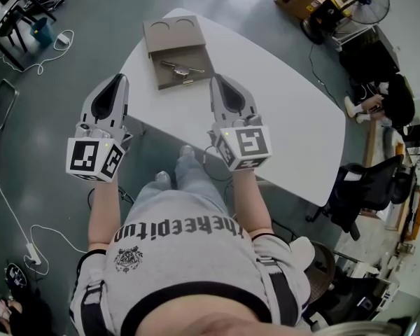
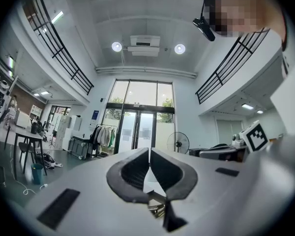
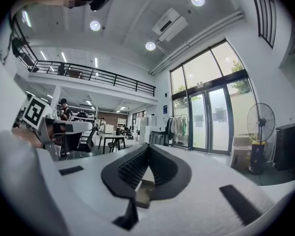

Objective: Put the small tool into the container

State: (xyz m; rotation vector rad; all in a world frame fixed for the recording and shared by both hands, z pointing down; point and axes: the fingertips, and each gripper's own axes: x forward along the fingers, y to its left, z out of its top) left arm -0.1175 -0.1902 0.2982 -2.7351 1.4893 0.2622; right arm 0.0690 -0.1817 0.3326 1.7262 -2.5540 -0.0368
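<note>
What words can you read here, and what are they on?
"thekeepitun", upside down, last letters unsure: person's grey T-shirt.
Round black emblem on that shirt: too small to read.
Blue sign beside the glass doors: too small.
Black square markers on the white cubes: patterns, not words.

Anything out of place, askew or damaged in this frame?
Nothing is spilled or damaged. One oddity: the tool seems to lie already in the open brown container on the table, while the left gripper and right gripper are shut, empty and short of it.
</note>
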